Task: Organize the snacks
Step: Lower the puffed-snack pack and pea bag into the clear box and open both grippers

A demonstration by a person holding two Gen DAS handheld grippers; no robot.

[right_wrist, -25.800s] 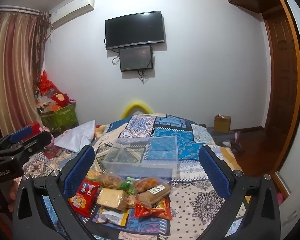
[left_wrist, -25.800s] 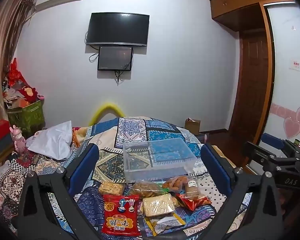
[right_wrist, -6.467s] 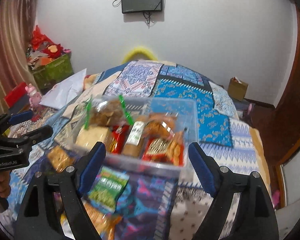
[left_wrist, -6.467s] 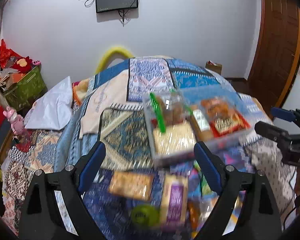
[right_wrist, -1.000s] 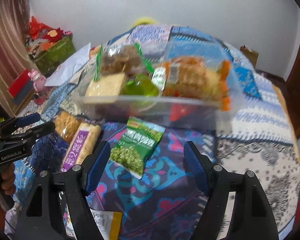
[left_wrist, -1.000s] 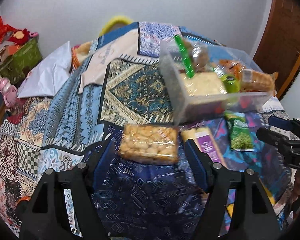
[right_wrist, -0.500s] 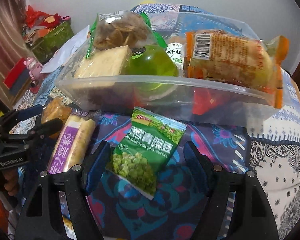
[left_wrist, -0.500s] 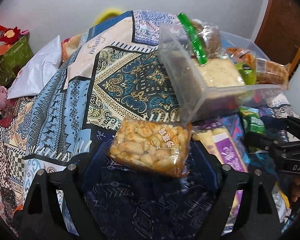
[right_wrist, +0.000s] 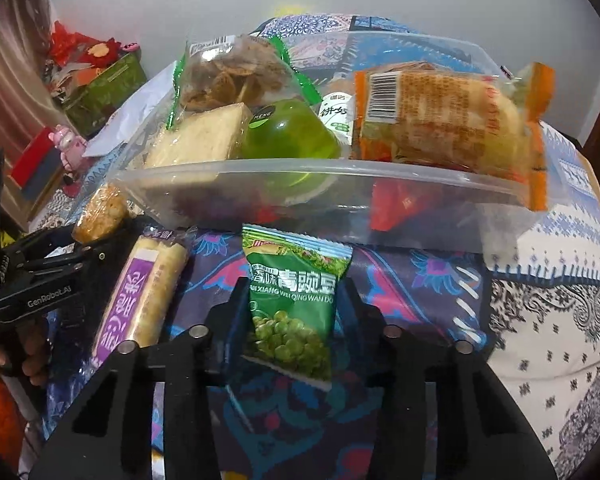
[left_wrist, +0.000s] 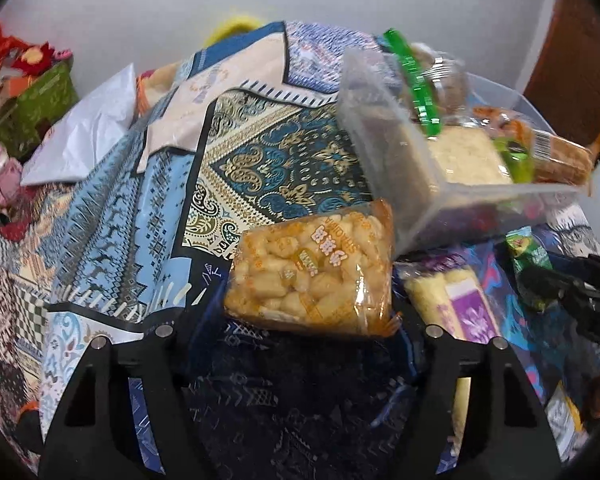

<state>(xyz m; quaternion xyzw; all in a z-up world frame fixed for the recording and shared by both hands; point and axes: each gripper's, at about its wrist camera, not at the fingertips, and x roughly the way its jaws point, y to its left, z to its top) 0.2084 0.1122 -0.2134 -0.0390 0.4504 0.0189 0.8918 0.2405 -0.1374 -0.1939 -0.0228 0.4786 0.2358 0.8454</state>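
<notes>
My left gripper (left_wrist: 305,314) has its jaws closing on the near end of a clear orange-tinted pack of puffed snack (left_wrist: 311,264), and the pads pinch it. My right gripper (right_wrist: 294,296) is shut on a green pea packet (right_wrist: 292,312). Just beyond both stands a clear plastic box (right_wrist: 339,172) holding a green jelly cup (right_wrist: 288,132), a pale cracker pack (right_wrist: 204,140), an orange snack bag (right_wrist: 439,120) and a bag of brown crisps (right_wrist: 228,72). A purple-labelled pack (right_wrist: 140,300) lies on the bedspread between the two grippers.
Everything rests on a patterned bedspread (left_wrist: 284,160). A white bag (left_wrist: 84,132) and a green box (left_wrist: 40,104) lie at the far left, with a pink toy (right_wrist: 66,144) beside them. A wooden door (left_wrist: 571,60) stands at the right. A hand (right_wrist: 32,356) holds the left gripper.
The right jaws went from wide apart to closed on the green pea packet. The left gripper came down closer to the puffed snack pack and its jaws narrowed onto it.
</notes>
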